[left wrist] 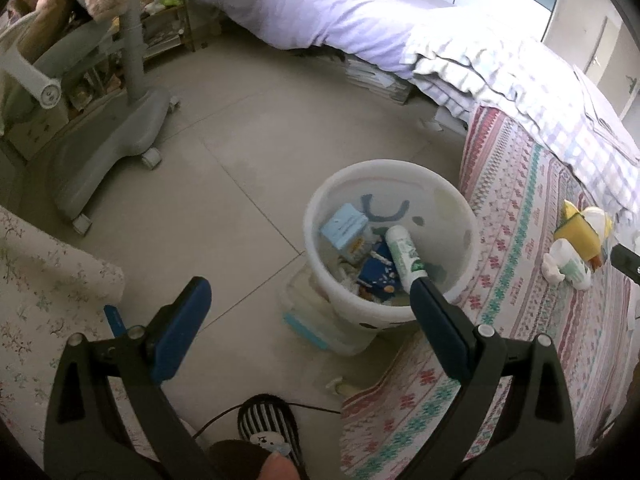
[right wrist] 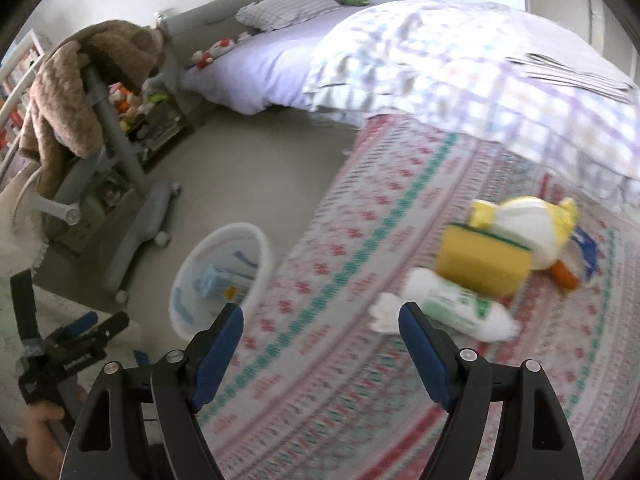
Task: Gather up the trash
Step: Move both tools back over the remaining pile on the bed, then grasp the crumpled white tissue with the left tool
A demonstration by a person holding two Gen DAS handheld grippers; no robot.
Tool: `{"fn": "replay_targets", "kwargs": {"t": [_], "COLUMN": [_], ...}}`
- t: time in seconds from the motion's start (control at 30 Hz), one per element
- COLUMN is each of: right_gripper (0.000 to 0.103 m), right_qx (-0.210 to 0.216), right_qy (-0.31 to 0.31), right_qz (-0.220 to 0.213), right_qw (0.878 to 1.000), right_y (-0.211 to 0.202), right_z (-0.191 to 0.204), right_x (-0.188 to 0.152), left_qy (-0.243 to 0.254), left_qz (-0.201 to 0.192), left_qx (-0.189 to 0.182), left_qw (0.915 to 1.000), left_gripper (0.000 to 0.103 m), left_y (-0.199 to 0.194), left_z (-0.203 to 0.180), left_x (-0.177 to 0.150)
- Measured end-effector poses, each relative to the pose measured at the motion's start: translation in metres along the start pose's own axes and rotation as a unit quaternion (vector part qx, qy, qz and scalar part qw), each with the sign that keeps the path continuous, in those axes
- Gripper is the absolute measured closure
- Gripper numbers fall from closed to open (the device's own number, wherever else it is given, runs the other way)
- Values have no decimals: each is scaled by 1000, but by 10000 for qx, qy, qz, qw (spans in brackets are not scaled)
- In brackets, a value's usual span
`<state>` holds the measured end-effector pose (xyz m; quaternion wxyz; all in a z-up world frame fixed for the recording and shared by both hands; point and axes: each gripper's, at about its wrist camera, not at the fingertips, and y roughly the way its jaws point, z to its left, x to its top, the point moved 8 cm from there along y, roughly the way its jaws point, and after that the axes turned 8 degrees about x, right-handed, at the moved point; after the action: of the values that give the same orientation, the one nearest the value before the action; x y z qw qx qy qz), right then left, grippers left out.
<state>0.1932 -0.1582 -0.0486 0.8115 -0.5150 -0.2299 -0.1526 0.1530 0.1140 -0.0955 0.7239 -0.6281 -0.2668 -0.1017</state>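
In the left wrist view a white bin (left wrist: 466,240) stands on the floor against the bed. It holds a green-and-white tube (left wrist: 404,254), a light blue box (left wrist: 346,232) and a dark blue pack (left wrist: 378,276). My left gripper (left wrist: 308,291) hangs open above the floor just in front of the bin, with nothing between its fingers. My right gripper (right wrist: 322,314) is open and empty over the patterned bedspread (right wrist: 360,380). Just past its right finger lie a white-and-green packet (right wrist: 460,308), a yellow sponge (right wrist: 480,268) and a yellow-and-white wrapper (right wrist: 528,224). The bin (right wrist: 262,248) shows to its left.
A grey wheeled chair base (left wrist: 112,140) stands on the tiled floor at the left. A clear plastic box (left wrist: 312,322) sits under the bin. A striped slipper (left wrist: 268,428) is at the bottom edge. A plaid quilt (right wrist: 460,72) covers the bed beyond the bedspread.
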Motion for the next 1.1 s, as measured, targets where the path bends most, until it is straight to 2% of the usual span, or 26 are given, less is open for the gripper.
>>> {"fn": "replay_targets", "kwargs": {"t": [0.3, 0.47, 0.7, 1.1], "right_gripper": [20, 15, 10, 10], "right_qx": [-14, -155, -434, -822], "right_qy": [457, 386, 662, 849], "right_qz": [-94, -198, -234, -164], "right_qw": [9989, 9989, 9966, 9929], "right_y": [-22, -35, -49, -70], "right_z": [-53, -68, -105, -156], "right_x": [-15, -18, -25, -40], "left_qy": [470, 720, 926, 1205], "left_qz": [-43, -41, 4, 91], "left_qx": [-55, -118, -274, -679], "left_qw": [9989, 9973, 9953, 9903], "left_gripper": [1, 1, 1, 1], "left_y": [-5, -7, -9, -10], "left_z": [-53, -81, -122, -191], "left_x": [-2, -4, -6, -14]}}
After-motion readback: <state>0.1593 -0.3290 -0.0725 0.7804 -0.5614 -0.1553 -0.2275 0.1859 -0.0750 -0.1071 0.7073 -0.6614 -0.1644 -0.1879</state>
